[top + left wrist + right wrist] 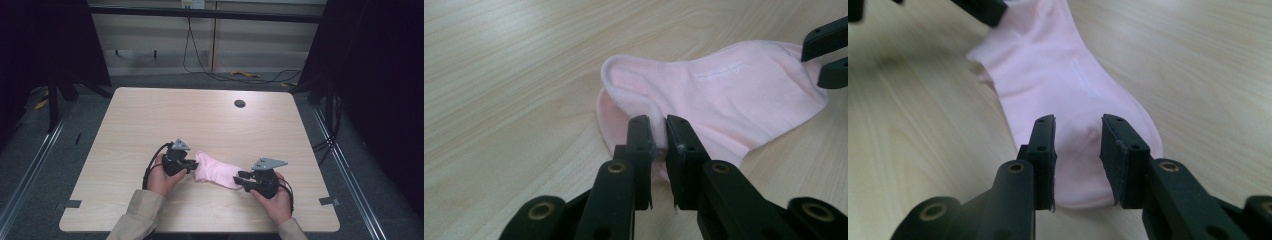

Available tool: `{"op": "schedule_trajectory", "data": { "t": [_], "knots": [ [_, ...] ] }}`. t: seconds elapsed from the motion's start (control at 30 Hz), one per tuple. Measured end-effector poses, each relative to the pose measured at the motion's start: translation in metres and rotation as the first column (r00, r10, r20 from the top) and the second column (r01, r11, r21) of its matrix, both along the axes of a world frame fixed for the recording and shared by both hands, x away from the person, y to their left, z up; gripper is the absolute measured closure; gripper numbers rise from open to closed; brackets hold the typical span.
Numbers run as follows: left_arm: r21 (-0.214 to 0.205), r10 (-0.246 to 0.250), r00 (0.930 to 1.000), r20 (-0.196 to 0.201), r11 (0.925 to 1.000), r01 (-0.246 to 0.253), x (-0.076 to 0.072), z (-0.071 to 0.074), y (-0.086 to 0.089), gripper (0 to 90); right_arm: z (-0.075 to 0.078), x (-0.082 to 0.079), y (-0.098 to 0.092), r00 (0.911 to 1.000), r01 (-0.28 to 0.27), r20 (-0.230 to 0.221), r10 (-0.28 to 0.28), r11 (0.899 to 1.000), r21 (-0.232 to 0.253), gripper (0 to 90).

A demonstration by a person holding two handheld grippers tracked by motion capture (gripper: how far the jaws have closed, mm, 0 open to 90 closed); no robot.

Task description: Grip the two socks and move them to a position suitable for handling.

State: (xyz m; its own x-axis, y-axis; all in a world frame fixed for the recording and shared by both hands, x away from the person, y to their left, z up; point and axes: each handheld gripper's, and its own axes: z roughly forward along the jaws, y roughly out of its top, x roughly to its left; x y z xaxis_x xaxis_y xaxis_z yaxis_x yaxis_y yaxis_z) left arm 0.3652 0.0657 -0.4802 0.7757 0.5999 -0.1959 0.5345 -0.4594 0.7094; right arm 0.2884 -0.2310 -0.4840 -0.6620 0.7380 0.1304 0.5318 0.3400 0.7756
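Observation:
A pink sock (pixel 217 170) lies flat on the light wooden table (pixel 200 115), near the front edge. My left gripper (pixel 192 165) is at the sock's left end. In the left gripper view the sock (pixel 724 95) has a fold of its near edge pinched between the almost closed jaws of that gripper (pixel 659 122). My right gripper (pixel 240 177) is at the sock's right end. In the right gripper view its jaws (pixel 1077 125) stand apart over the rounded end of the sock (pixel 1058 75), and the pads do not press on the cloth.
A round cable hole (pixel 240 104) sits near the table's far edge. Cables (pixel 240 75) lie on the floor behind the table. Dark curtains and frame rails stand on both sides. Small tape marks (pixel 330 201) sit at the table's front corners.

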Motion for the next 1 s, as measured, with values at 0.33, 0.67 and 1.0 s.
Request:
{"op": "schedule_trajectory", "data": {
  "t": [0.33,0.67,1.0],
  "knots": [
    [-0.019,0.000,1.0000,-0.001,0.9998,0.000,-0.002,0.003,0.002,81.2,-0.003,0.002,0.010,0.9995,-0.029,-0.014,0.028,0.998,-0.058,88.8],
    [-0.046,0.013,0.9991,0.041,0.9989,-0.011,-0.005,0.020,0.005,81.2,0.021,0.005,0.000,0.9984,-0.007,0.056,0.009,1.000,-0.029,89.3],
    [-0.039,0.018,0.9998,-0.003,0.9991,-0.018,-0.016,-0.009,0.002,77.9,0.006,0.013,-0.002,0.9992,-0.022,0.033,0.025,0.996,-0.086,89.2]
  ]
}}
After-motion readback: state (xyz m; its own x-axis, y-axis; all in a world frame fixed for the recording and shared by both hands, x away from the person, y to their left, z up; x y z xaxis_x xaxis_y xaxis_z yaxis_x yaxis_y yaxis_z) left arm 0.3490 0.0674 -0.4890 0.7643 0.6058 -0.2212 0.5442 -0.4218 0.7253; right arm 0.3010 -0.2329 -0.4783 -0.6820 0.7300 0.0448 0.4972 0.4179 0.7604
